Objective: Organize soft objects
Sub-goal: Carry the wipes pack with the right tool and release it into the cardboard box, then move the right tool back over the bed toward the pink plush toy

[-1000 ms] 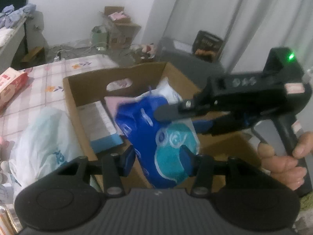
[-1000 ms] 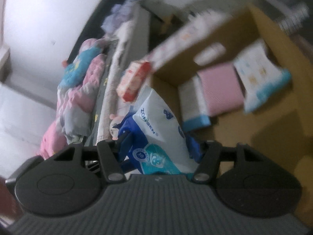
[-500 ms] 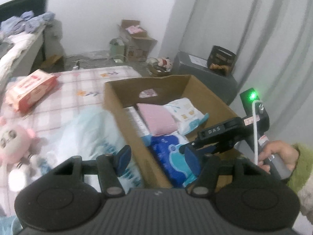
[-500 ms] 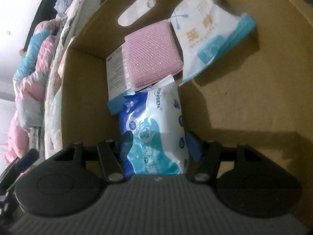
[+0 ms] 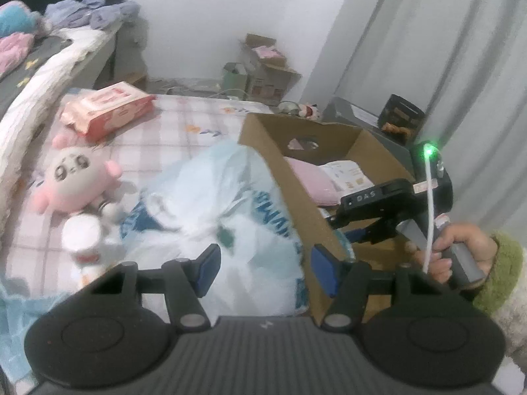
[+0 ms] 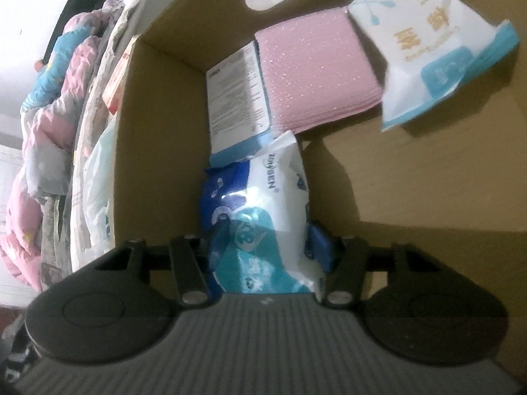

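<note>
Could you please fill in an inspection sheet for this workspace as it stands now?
Surface: checked cloth, mostly covered.
Job's things: blue tissue pack low in the cardboard box, beside a pink pad, leaflet box and white wipes pack.
Clutter: plastic bag, pink plush, red tissue pack, white bottle.
Grippers: left gripper open, empty; right gripper around the blue tissue pack, pads at its sides.
Cables: white cable on right gripper.
Surroundings: bed, curtain, floor boxes.
</note>
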{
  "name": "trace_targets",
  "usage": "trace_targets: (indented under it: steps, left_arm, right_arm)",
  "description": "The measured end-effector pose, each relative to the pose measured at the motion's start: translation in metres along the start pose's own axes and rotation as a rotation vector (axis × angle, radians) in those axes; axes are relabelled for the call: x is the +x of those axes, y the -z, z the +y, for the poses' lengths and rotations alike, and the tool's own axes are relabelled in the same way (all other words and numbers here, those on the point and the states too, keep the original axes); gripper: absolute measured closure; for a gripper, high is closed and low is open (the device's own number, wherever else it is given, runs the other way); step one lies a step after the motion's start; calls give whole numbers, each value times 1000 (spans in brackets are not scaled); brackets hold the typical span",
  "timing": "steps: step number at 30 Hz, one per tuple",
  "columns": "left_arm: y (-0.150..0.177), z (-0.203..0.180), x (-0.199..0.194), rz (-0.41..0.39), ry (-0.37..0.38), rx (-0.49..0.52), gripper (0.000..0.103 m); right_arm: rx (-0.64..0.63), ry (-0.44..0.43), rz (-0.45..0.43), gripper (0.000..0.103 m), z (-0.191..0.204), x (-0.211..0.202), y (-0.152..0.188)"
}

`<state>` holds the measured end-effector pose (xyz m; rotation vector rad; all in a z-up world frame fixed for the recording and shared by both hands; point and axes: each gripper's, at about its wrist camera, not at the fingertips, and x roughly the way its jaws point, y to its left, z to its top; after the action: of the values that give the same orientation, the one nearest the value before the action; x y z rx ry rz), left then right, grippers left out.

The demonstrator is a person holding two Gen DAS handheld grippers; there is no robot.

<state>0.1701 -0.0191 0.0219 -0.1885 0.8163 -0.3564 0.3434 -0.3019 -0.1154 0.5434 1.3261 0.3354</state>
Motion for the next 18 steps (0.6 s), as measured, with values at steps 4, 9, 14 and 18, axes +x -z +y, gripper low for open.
trace_targets:
  steps: [4, 9, 14, 18]
  left_arm:
    - [10, 15, -13, -22, -13, -31, 38]
    - [22, 32, -35, -51, -42, -43, 29]
    - [35, 52, -58, -79, -81, -66, 22]
    - [44, 66, -68, -85, -104, -102, 22]
  right_arm:
    - [37, 2, -18, 47, -5, -3, 0]
    - [74, 8, -67, 44, -6, -14, -1]
    - [42, 15, -180, 38, 6, -52, 5]
    - [-9, -22, -263, 35, 29, -85, 18]
